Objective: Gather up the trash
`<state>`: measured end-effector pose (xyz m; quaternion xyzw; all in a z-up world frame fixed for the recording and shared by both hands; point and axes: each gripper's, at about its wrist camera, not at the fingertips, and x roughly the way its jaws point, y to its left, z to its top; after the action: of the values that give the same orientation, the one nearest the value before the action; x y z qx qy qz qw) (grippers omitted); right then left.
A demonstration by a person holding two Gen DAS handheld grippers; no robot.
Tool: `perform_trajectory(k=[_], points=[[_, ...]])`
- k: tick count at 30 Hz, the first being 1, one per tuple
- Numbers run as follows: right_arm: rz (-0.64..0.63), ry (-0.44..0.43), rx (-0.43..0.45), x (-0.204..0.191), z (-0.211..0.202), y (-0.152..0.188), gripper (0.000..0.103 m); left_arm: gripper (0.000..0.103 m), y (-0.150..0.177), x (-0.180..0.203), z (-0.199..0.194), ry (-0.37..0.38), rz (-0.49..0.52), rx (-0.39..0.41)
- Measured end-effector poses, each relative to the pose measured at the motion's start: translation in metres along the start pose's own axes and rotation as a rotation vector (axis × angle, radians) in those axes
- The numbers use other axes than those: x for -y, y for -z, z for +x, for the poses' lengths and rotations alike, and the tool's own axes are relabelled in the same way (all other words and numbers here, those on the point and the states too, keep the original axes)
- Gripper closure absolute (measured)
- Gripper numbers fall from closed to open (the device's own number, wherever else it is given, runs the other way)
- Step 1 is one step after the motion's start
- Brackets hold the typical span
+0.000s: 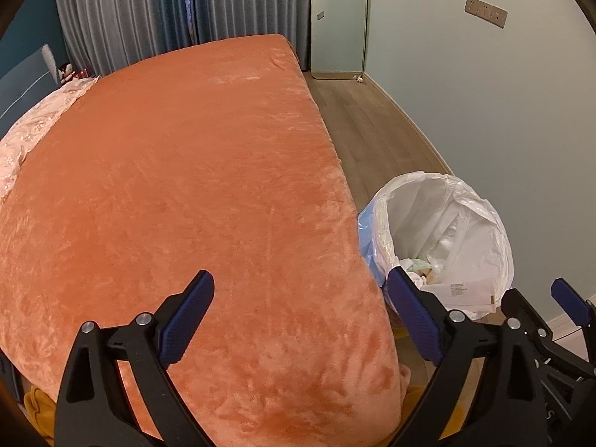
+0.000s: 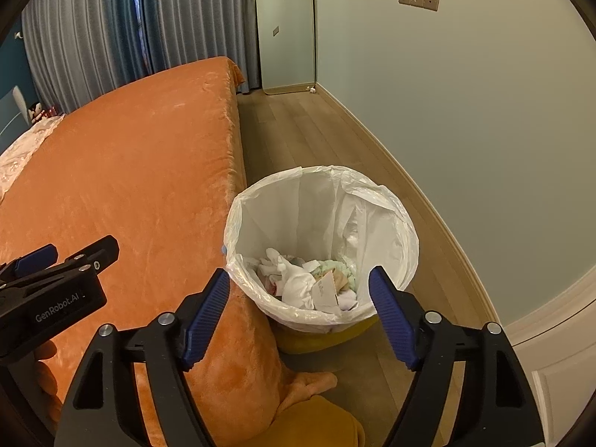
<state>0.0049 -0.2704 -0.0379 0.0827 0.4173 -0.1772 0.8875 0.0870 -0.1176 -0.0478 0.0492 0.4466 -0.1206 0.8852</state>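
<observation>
A trash bin with a white plastic liner stands on the floor against the bed's corner. Crumpled tissues and paper slips lie in its bottom. My right gripper hovers over the near rim of the bin, open, with nothing between its blue pads. My left gripper is open over the corner of the orange bed, also holding nothing. The left wrist view shows the bin to the right, with the trash inside it. Each gripper shows at the edge of the other's view: the left and the right.
The bed under an orange plush blanket fills the left side, with a pink quilt at its head. Wooden floor runs between the bed and the pale wall. A yellow cloth lies below the bed corner. Grey curtains hang behind.
</observation>
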Motion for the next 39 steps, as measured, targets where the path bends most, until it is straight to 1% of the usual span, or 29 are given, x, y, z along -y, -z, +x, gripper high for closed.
perform_trajectory(k=[1, 2, 5, 6, 8, 15, 22, 26, 35, 39], points=[[0.003, 0.001, 0.001, 0.001, 0.0, 0.001, 0.024, 0.013, 0.001, 0.0, 0.0, -0.003, 0.001, -0.001], [0.003, 0.005, 0.001, 0.003, 0.001, 0.002, 0.018, 0.013, 0.002, 0.0, 0.0, -0.002, -0.001, 0.0], [-0.002, 0.014, 0.009, 0.004, 0.0, 0.005, 0.017, 0.013, 0.005, 0.0, -0.001, -0.008, -0.003, 0.007], [-0.005, 0.019, 0.012, 0.004, -0.001, 0.005, 0.015, 0.012, 0.005, 0.001, -0.002, -0.011, -0.001, 0.008], [-0.015, 0.034, 0.017, 0.004, 0.0, 0.007, 0.007, 0.012, 0.006, 0.002, -0.002, -0.017, 0.002, 0.007], [-0.008, 0.044, 0.024, 0.01, 0.0, 0.011, 0.007, 0.012, 0.011, 0.008, -0.002, -0.039, 0.024, 0.02], [-0.004, 0.047, 0.017, 0.015, 0.002, 0.014, 0.007, 0.011, 0.015, 0.014, -0.001, -0.051, 0.048, 0.015], [-0.003, 0.047, 0.015, 0.016, 0.003, 0.016, 0.007, 0.011, 0.018, 0.015, 0.002, -0.051, 0.041, 0.0], [-0.005, 0.046, 0.013, 0.015, 0.003, 0.017, 0.007, 0.011, 0.017, 0.015, 0.001, -0.068, 0.023, 0.001], [-0.011, 0.043, 0.009, 0.017, 0.004, 0.014, 0.007, 0.011, 0.015, 0.018, 0.002, -0.06, 0.037, -0.009]])
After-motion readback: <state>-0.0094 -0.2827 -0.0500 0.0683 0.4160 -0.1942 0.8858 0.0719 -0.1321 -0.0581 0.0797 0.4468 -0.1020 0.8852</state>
